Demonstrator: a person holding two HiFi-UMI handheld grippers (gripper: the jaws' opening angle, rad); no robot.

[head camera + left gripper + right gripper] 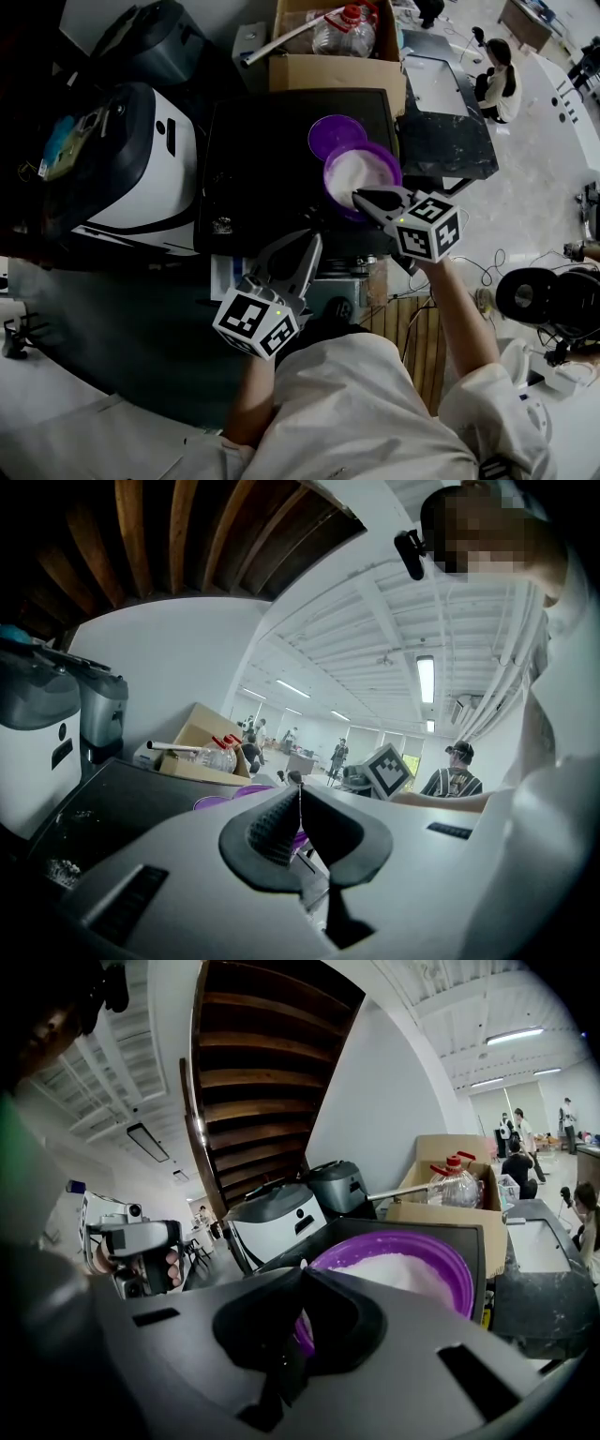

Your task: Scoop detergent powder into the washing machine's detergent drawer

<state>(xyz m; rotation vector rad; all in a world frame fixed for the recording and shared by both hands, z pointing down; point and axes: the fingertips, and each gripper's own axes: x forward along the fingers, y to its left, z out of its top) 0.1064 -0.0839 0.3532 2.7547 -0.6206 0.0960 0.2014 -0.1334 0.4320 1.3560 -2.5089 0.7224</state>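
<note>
A purple bowl [367, 167] of white powder [398, 1269] stands on the black washing machine top [262, 178], toward its front right. A second purple round piece [334, 134] lies just behind it. My right gripper [357, 197] is at the bowl's near rim, its jaws closed with purple rim showing between the pads [328, 1321]. My left gripper [315, 238] hovers at the machine's front edge, left of the bowl, shut with nothing in it [300, 794]. I cannot make out the detergent drawer.
A white and black appliance [141, 169] stands left of the machine. Behind it is a cardboard box [337, 66] holding plastic bottles. A dark metal table [445, 122] is to the right, with a person [497, 80] beyond. A wooden pallet [412, 328] lies on the floor.
</note>
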